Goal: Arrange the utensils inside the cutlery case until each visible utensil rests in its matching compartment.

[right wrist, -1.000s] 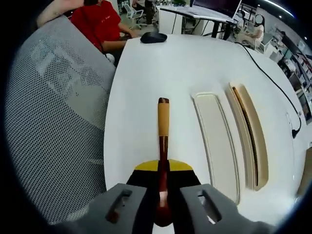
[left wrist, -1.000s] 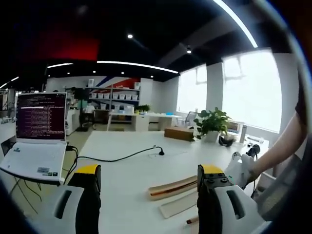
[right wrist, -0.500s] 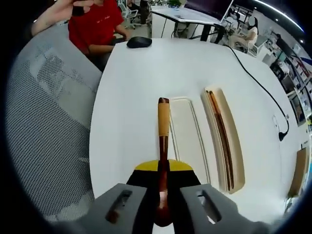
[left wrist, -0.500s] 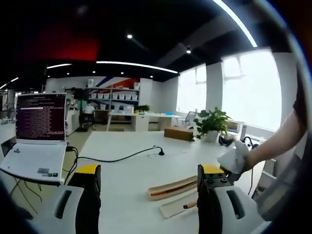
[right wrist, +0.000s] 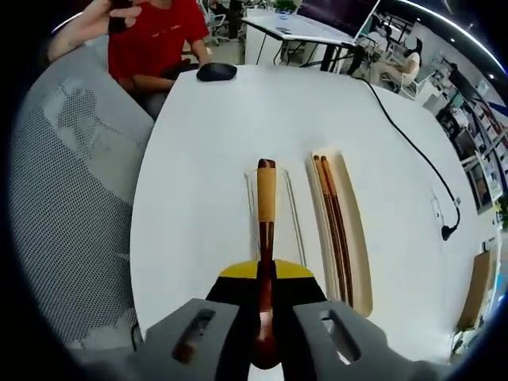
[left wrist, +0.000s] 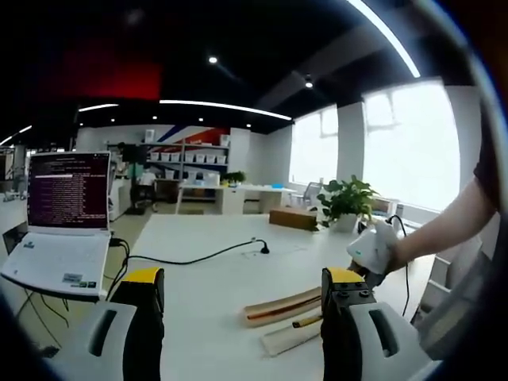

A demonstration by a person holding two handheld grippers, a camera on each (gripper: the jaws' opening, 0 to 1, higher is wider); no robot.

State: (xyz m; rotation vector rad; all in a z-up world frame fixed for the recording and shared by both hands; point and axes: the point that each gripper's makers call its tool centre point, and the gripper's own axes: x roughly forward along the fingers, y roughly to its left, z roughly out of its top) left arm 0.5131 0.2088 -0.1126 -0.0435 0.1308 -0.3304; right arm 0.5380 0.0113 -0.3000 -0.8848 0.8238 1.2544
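Right gripper [right wrist: 263,313] clamping wooden-handled utensil [right wrist: 266,208] by lower shaft, handle pointing forward, hovering over near tray [right wrist: 286,208] of cutlery case. Far tray [right wrist: 353,238] lying just beside, holding chopsticks [right wrist: 331,214]. Both trays resting on white table [right wrist: 198,182].

Left gripper [left wrist: 238,333] idling, jaws spread wide, nothing between them.

Judgement for placing: keeping utensil parallel to tray's long axis, centring between walls, lowering until touching tray floor before releasing. Avoiding nudging far tray.
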